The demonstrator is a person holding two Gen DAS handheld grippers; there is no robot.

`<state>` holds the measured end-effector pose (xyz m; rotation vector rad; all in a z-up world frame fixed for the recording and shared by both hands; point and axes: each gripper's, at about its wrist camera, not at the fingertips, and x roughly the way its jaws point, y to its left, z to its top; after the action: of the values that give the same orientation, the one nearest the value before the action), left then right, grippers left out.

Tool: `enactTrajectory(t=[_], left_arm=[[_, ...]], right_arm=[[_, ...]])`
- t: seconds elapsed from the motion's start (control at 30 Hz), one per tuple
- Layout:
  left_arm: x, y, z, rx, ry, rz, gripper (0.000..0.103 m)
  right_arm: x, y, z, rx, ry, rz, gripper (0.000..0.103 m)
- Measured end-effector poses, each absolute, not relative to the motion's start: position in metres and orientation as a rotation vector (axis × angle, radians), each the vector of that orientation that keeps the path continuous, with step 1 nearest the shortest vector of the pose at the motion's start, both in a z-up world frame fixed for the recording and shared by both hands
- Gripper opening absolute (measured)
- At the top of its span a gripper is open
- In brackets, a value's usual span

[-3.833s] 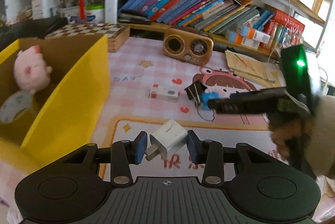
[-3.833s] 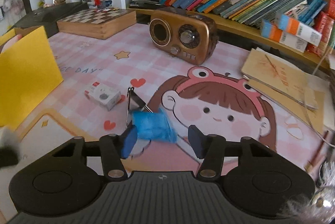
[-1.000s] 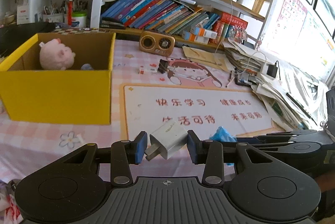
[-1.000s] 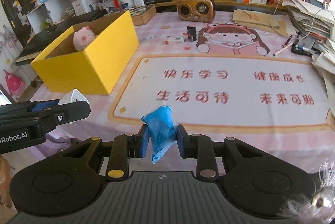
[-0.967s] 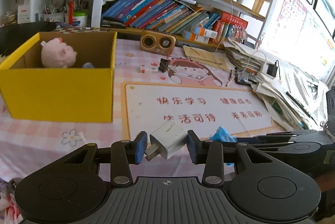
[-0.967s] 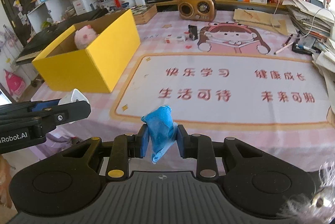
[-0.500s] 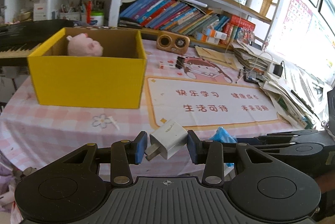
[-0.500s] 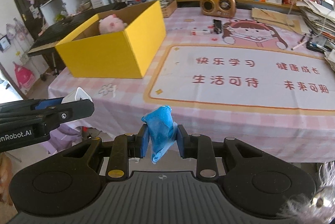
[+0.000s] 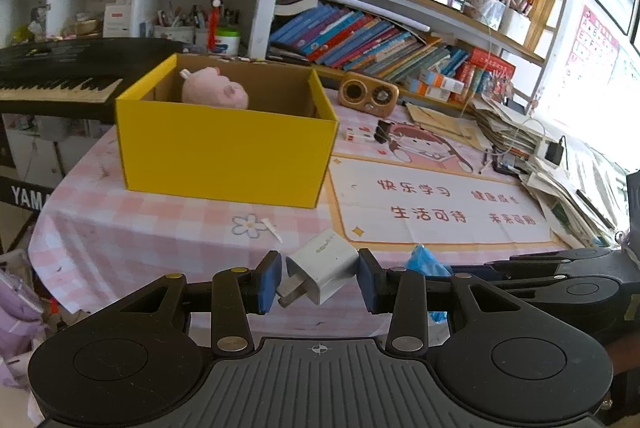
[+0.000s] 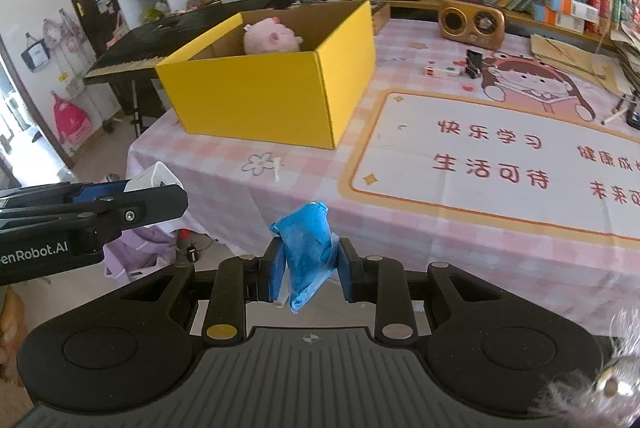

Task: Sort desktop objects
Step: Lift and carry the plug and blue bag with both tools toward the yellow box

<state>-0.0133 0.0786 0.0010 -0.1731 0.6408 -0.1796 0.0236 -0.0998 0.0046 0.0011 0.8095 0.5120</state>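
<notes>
I am backing both tongs off the bench: left tongs [image 9: 318,278] gripping the white charger [image 9: 326,268], right tongs [image 10: 308,270] gripping the blue packet [image 10: 306,248]. The yellow box [image 9: 228,152] now sits farther off.

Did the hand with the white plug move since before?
Yes. The left gripper, shut on the white charger, has backed away: the yellow box was close beside it, now it stands farther ahead.

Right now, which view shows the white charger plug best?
Left wrist view: the white charger plug sits centred and close in the left gripper, jaws shut on it, prongs and printed face visible. The right wrist view shows only a white corner above the gripper's dark finger.
</notes>
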Motion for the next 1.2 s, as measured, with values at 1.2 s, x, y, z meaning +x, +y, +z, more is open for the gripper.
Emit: enactTrajectory(t=[1.2], left_arm=[[0.075,0.131,0.053,-0.194,0.443,0.005,0.039]], right_arm=[[0.148,-0.04,0.071,-0.073,0.6,0.676,0.025]])
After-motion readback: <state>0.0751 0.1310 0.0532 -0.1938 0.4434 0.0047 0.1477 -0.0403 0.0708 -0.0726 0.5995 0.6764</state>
